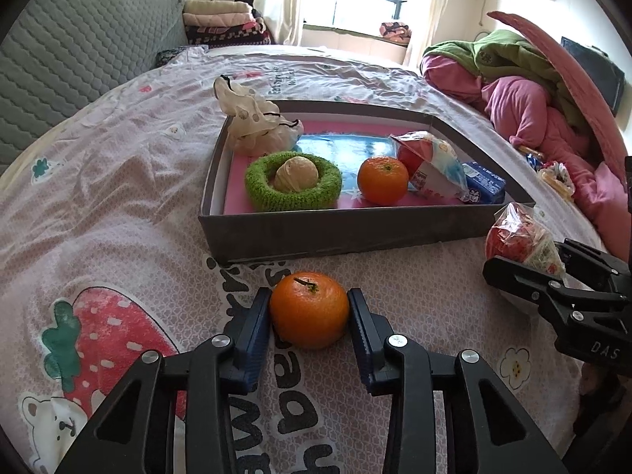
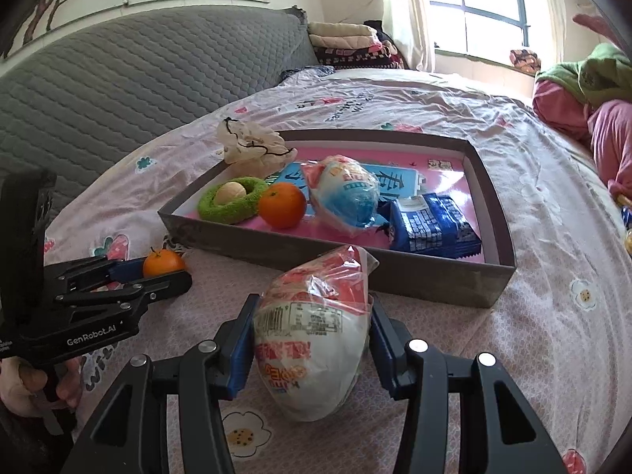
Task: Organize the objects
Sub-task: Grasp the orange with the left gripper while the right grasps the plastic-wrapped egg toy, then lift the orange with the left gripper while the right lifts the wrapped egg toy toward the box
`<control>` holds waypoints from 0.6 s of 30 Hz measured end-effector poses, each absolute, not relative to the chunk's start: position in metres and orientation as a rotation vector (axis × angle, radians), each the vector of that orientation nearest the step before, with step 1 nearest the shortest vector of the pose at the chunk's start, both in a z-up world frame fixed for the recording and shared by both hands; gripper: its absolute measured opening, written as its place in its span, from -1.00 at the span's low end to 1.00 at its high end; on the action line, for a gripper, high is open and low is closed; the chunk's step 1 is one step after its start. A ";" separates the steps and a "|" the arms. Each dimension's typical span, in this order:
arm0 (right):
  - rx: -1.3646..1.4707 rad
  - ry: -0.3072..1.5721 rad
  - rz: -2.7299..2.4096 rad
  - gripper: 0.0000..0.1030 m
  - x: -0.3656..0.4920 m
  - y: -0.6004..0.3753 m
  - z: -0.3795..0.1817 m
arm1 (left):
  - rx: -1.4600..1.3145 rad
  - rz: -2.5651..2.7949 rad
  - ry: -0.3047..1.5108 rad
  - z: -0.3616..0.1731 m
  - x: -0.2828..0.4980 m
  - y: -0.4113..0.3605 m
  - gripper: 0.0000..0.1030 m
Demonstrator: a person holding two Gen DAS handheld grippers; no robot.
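Observation:
My left gripper (image 1: pixel 309 304) is shut on a mandarin (image 1: pixel 309 308) that rests on the bedspread in front of the grey box (image 1: pixel 339 233); the mandarin also shows in the right wrist view (image 2: pixel 163 262). My right gripper (image 2: pixel 312 312) is shut on a red-and-white wrapped egg-shaped snack (image 2: pixel 316 339), also seen in the left wrist view (image 1: pixel 521 241). The grey box (image 2: pixel 395 272) holds a second mandarin (image 2: pixel 282 204), a green knitted ring (image 2: pixel 231 199) with a beige ball (image 2: pixel 229 192), a blue-and-white wrapped snack (image 2: pixel 347 195), a blue packet (image 2: pixel 430 221) and a cream cloth bag (image 2: pixel 252 146).
The pink printed bedspread (image 1: pixel 118 197) lies all around the box. A grey quilted headboard (image 2: pixel 138 79) stands at the left. A heap of pink and green clothes (image 1: pixel 525 91) lies at the right, with small wrapped items (image 1: pixel 553 173) beside it.

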State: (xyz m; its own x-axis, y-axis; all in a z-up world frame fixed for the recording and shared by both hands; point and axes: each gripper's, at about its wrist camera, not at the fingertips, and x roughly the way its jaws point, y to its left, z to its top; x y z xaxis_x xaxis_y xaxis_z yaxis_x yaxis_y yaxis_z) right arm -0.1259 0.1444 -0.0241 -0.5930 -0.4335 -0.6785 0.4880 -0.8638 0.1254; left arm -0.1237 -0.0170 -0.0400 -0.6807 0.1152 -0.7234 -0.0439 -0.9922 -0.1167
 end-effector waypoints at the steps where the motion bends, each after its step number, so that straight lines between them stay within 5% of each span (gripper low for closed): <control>1: 0.994 0.104 -2.421 -0.01 -0.125 0.144 -0.023 | -1.214 2.799 -0.137 -0.040 -0.123 -0.017 -0.26; 18: 0.877 0.092 -2.432 -0.01 -0.105 0.147 -0.005 | -1.072 2.818 -0.001 -0.022 -0.102 0.002 -0.26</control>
